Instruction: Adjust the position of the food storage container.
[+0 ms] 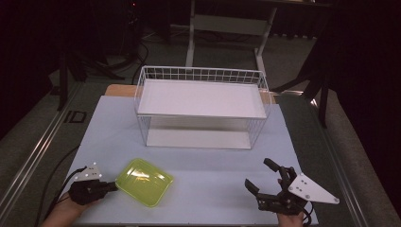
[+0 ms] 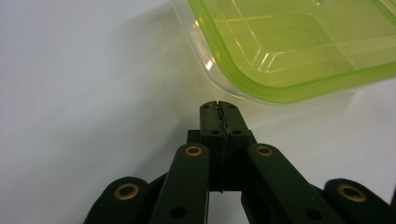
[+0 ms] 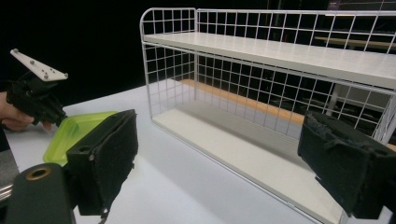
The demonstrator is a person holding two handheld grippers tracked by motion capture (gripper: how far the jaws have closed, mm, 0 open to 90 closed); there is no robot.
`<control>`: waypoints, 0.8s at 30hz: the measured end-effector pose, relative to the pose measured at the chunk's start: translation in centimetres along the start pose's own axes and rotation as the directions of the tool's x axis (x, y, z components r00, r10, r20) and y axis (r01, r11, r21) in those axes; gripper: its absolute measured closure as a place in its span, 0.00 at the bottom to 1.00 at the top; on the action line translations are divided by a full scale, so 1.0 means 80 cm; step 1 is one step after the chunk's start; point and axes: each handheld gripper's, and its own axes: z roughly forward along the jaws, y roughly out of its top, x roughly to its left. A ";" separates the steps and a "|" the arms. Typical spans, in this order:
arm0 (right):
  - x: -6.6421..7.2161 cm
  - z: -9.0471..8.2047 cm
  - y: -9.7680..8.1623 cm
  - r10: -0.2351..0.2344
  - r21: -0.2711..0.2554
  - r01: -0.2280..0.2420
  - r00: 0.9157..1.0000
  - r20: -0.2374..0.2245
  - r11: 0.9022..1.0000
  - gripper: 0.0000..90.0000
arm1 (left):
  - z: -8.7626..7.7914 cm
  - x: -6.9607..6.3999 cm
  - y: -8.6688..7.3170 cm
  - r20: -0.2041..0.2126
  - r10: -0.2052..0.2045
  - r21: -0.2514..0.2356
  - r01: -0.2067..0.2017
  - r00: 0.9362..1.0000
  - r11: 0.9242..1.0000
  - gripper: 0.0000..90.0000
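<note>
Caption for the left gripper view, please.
Left gripper, jaws shut, poised just short of the rim of a yellow-green plastic tray on the white table.

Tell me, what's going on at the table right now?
Left gripper shut, just short of the green tray. Right gripper open, holding nothing. Wire shelf rack behind, nothing between.

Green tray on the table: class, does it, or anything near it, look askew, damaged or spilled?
The green tray lies turned at an angle to the table edges, unlike the squarely set wire rack. Otherwise nothing stands out: it looks empty and undamaged, with no spill. The left tool is shut beside its rim.
</note>
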 end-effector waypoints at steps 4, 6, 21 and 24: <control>0.000 0.001 0.000 0.001 0.000 -0.001 1.000 -0.001 1.000 0.14 | 0.005 -0.010 0.007 0.034 0.030 0.002 -0.030 0.999 1.000 1.00; 0.000 0.001 0.000 0.001 0.001 -0.001 1.000 -0.003 1.000 0.14 | 0.010 -0.015 0.011 0.050 0.038 0.001 -0.038 0.998 0.999 1.00; 0.000 0.001 0.000 0.007 0.001 -0.007 1.000 -0.012 1.000 0.14 | 0.028 -0.016 0.031 0.045 0.061 0.007 -0.061 0.997 0.998 1.00; -0.001 0.002 0.000 0.010 0.005 -0.009 1.000 -0.014 1.000 0.14 | 0.032 -0.026 0.034 0.067 0.075 0.013 -0.076 0.995 0.997 1.00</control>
